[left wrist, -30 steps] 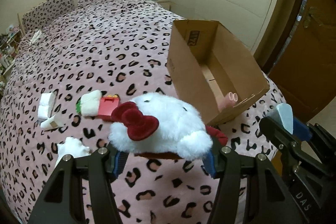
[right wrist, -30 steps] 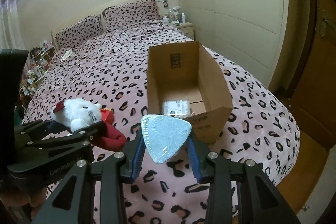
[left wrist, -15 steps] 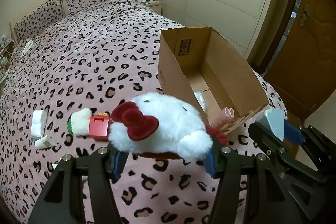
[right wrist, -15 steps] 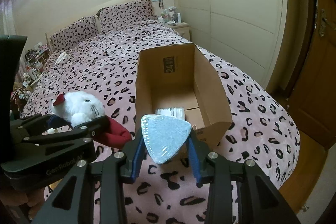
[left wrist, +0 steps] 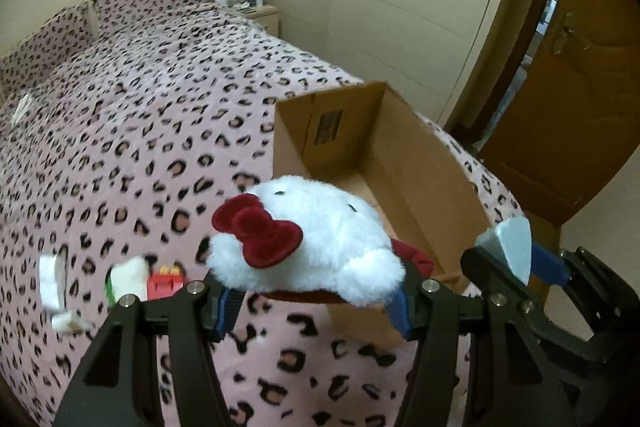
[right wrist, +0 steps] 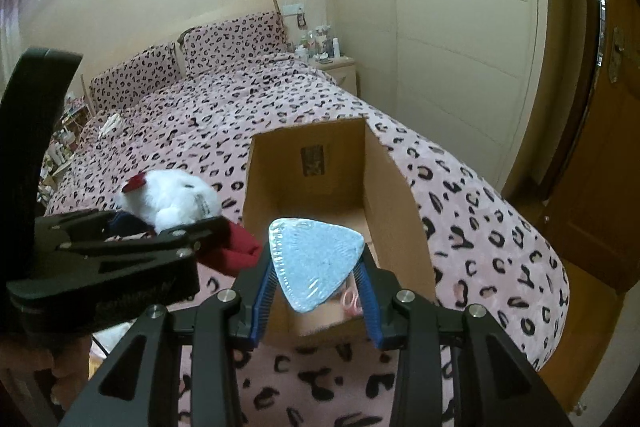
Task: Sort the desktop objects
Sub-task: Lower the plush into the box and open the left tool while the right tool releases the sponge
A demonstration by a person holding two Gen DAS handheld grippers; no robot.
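Above the leopard-print bed (left wrist: 132, 131), a white plush toy (left wrist: 316, 239) with a dark red bow is clamped between the blue pads of the left tool (left wrist: 314, 303). In the left wrist view the toy is held just at the near left corner of an open cardboard box (left wrist: 420, 171), which is seen at 1 o'clock from it. At 3 o'clock in that view the right tool (left wrist: 516, 259) is seen side-on, closed on a pale blue triangular sponge (left wrist: 510, 247).

In the right wrist view the blue triangular sponge (right wrist: 314, 263) is gripped by its two lower edges between the fingers of the right tool (right wrist: 316, 291), one rounded corner pointing down. It is held over the near end of the cardboard box (right wrist: 396, 195), whose far inner wall carries a dark label. A small pink item (right wrist: 350, 301) is glimpsed inside the box just below the sponge; what it is cannot be told. At 9 o'clock the left tool (right wrist: 160, 231) and the plush toy (right wrist: 172, 195) are seen beside the box's left wall.

On the bedcover at 9 o'clock in the left wrist view, several small items are left lying: a white block (left wrist: 52, 277), a white and green piece (left wrist: 126, 277) and a small red box (left wrist: 166, 283) touching it. All are blurred.
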